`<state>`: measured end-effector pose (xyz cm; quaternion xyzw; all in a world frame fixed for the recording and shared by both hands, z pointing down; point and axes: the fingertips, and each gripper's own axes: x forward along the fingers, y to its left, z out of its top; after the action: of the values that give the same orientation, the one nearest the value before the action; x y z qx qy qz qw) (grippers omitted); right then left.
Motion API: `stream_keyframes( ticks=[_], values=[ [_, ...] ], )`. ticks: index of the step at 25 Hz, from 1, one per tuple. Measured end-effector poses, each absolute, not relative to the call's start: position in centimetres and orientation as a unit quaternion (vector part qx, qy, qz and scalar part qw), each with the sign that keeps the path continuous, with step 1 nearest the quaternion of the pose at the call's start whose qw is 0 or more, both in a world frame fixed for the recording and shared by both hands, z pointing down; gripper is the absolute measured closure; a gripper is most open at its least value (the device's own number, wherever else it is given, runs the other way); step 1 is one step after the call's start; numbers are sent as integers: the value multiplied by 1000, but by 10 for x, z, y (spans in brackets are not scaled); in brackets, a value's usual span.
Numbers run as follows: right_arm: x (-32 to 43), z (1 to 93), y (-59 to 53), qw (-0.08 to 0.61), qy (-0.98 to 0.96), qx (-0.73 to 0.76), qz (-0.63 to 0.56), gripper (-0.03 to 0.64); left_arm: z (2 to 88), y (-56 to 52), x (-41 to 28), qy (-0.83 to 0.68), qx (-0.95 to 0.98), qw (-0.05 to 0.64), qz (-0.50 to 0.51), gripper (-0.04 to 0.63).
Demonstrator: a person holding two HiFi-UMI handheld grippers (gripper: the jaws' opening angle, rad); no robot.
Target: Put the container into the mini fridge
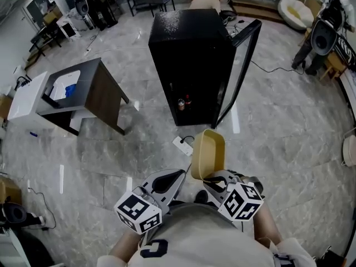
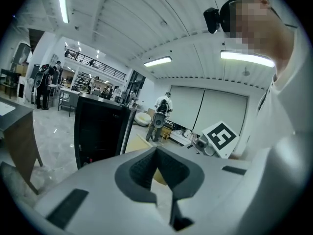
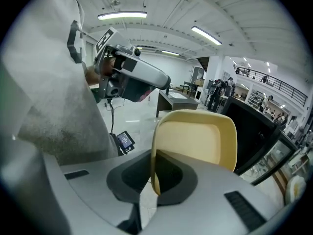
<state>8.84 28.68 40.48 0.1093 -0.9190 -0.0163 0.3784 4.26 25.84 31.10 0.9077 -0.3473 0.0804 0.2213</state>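
Note:
A pale yellow container (image 1: 208, 153) stands on edge in my right gripper (image 1: 214, 178), which is shut on its rim; in the right gripper view the container (image 3: 198, 146) rises between the closed jaws of the right gripper (image 3: 154, 180). The black mini fridge (image 1: 192, 65) stands ahead on the floor with its glass door (image 1: 240, 65) swung open to the right; small bottles (image 1: 184, 102) show on its bottom shelf. My left gripper (image 1: 167, 182) is held close to my body, shut and empty. In the left gripper view the left gripper (image 2: 156, 173) points toward the fridge (image 2: 100, 131).
A white power strip (image 1: 183, 145) with a cable lies on the floor just before the fridge. A dark table (image 1: 89, 93) beside a white unit stands to the left. People stand at the back right (image 1: 317, 32) and behind the fridge (image 1: 211, 0). Marble floor surrounds the fridge.

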Motion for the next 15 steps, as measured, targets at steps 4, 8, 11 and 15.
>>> stream_keyframes(
  ticks=[4,8,11,15],
  values=[
    [102,405,282,370,-923,105,-15,584,311,252,60,-346,908,220,89,538],
    [108,413,282,373,-923,93,-19,584,313,253,67,-352,906,217,94,538],
    [109,414,279,369,-925,90,-23,584,317,251,66,-356,903,221,94,538],
    [112,413,273,369,-924,97,-18,584,317,243,64,-357,901,230,92,538]
  ],
)
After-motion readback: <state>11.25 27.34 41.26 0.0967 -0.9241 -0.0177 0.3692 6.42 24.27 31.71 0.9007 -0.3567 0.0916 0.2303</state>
